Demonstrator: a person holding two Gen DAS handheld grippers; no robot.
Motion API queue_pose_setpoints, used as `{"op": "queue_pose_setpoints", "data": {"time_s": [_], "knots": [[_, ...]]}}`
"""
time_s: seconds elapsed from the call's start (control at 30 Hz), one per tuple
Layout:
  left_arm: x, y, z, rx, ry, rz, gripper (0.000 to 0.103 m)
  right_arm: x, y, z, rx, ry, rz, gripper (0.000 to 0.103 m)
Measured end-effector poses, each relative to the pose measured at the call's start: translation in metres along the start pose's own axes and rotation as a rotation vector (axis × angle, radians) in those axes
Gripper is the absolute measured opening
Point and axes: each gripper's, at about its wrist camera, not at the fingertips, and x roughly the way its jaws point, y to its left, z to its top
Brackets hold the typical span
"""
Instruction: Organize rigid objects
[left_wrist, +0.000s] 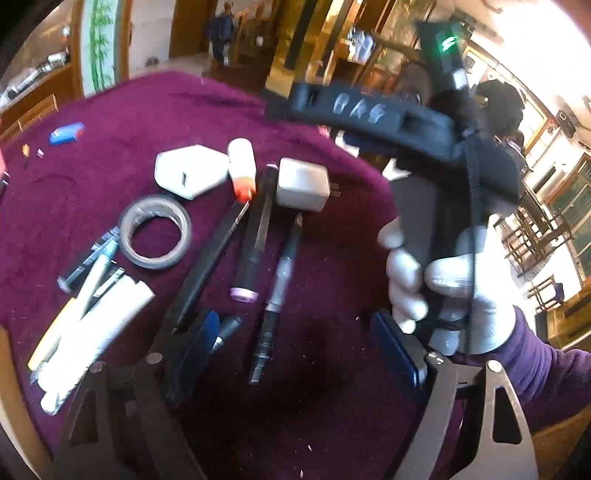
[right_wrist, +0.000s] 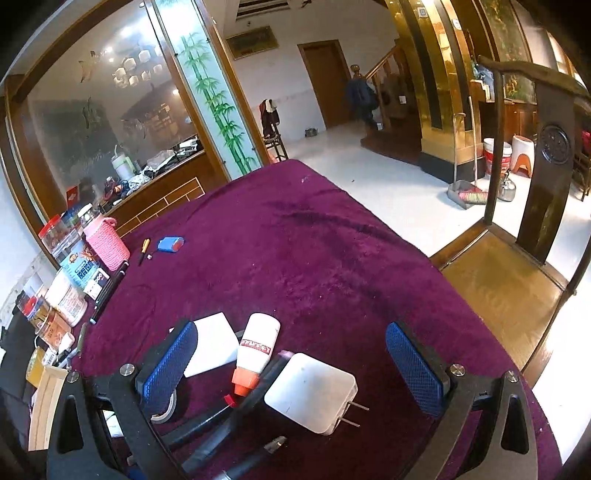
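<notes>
Table (right_wrist: 332, 258) covered with purple velvet cloth. Left claw (left_wrist: 291, 354) spread, pads clear of everything; a black pen with silver band (left_wrist: 275, 295) lies between its fingers, untouched. Right claw (right_wrist: 295, 369) spread, nothing gripped; square white plug adapter with two prongs (right_wrist: 314, 395) sits between its pads, apart from both. Beside the adapter: white bottle with orange cap (right_wrist: 255, 354) and flat white hexagonal charger (left_wrist: 190, 170). Roll of brownish tape (left_wrist: 157, 230) nearer the left edge. Blue rectangular block (right_wrist: 170, 243) well apart, toward the far left corner. Gloved hand (left_wrist: 443, 284) grips the right tool.
</notes>
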Motion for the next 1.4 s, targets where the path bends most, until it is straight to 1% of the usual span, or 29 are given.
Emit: {"op": "queue_pose_setpoints", "data": {"time_s": [0.07, 0.17, 0.27, 0.37, 0.4, 0.43, 0.47, 0.5, 0.53, 0.67, 0.73, 0.77, 0.83, 0.87, 0.93, 0.97, 1.0, 1.03, 1.07, 1.17, 1.2, 1.27, 1.3, 1.4], "knots": [[-0.007, 0.005, 0.001, -0.024, -0.034, 0.051, 0.084, 0.000, -0.001, 0.000, 0.002, -0.001, 0.000, 0.102], [-0.006, 0.013, 0.006, -0.060, -0.051, 0.115, 0.084, 0.000, -0.003, 0.000, 0.019, 0.003, 0.010, 0.102], [0.001, 0.007, 0.008, -0.069, -0.060, 0.132, 0.084, -0.005, -0.017, 0.004, 0.082, -0.018, 0.014, 0.102], [0.004, -0.003, 0.003, -0.046, -0.054, 0.141, 0.077, -0.006, -0.037, 0.006, 0.180, -0.022, 0.020, 0.102], [0.008, -0.005, 0.009, -0.033, -0.039, 0.139, 0.065, -0.004, -0.041, 0.006, 0.202, -0.012, 0.028, 0.102], [0.013, -0.003, 0.013, -0.026, -0.020, 0.132, 0.045, -0.002, -0.043, 0.006, 0.215, -0.001, 0.033, 0.102], [0.018, -0.003, 0.014, -0.023, 0.004, 0.122, 0.036, 0.000, -0.044, 0.006, 0.222, 0.013, 0.039, 0.102], [0.023, 0.001, 0.016, -0.029, 0.023, 0.112, 0.020, 0.000, -0.044, 0.005, 0.222, 0.018, 0.041, 0.102], [0.025, 0.004, 0.017, -0.036, 0.031, 0.105, 0.016, 0.000, -0.042, 0.005, 0.216, 0.020, 0.044, 0.102], [0.030, 0.021, 0.014, -0.039, 0.041, 0.139, 0.016, -0.004, -0.032, 0.005, 0.164, 0.004, 0.040, 0.102], [0.029, 0.027, 0.014, -0.042, 0.045, 0.101, 0.016, -0.003, -0.029, 0.005, 0.150, 0.007, 0.044, 0.102], [0.029, 0.031, 0.015, -0.039, 0.051, 0.100, 0.016, -0.002, -0.028, 0.005, 0.148, 0.010, 0.047, 0.102], [0.028, 0.034, 0.019, -0.024, 0.060, 0.139, 0.016, -0.001, -0.028, 0.004, 0.149, 0.014, 0.050, 0.102], [0.028, 0.037, 0.020, -0.017, 0.057, 0.146, 0.016, -0.001, -0.029, 0.004, 0.152, 0.016, 0.050, 0.102], [0.029, 0.038, 0.020, 0.006, 0.057, 0.135, 0.016, -0.001, -0.031, 0.004, 0.157, 0.019, 0.047, 0.102], [0.033, 0.037, 0.018, 0.036, 0.075, 0.152, 0.016, 0.000, -0.031, 0.004, 0.159, 0.021, 0.048, 0.102], [0.037, 0.035, 0.016, 0.062, 0.095, 0.187, 0.016, 0.000, -0.032, 0.004, 0.160, 0.026, 0.051, 0.102], [0.038, 0.032, 0.015, 0.092, 0.090, 0.206, 0.016, 0.001, -0.031, 0.004, 0.158, 0.030, 0.052, 0.102], [0.036, 0.031, 0.016, 0.102, 0.084, 0.209, 0.016, 0.001, -0.030, 0.004, 0.156, 0.031, 0.053, 0.102], [0.024, 0.034, 0.018, 0.090, 0.032, 0.199, 0.016, 0.001, -0.028, 0.004, 0.146, 0.030, 0.051, 0.102], [0.019, 0.036, 0.019, 0.086, 0.013, 0.196, 0.018, 0.001, -0.028, 0.004, 0.144, 0.032, 0.051, 0.102], [0.013, 0.042, 0.021, 0.071, -0.012, 0.192, 0.026, 0.002, -0.028, 0.003, 0.145, 0.039, 0.054, 0.102], [0.013, 0.045, 0.022, 0.065, -0.011, 0.203, 0.032, 0.003, -0.028, 0.003, 0.147, 0.043, 0.057, 0.102], [0.024, 0.047, 0.020, 0.076, 0.029, 0.225, 0.032, 0.004, -0.028, 0.003, 0.145, 0.048, 0.060, 0.102]]}}
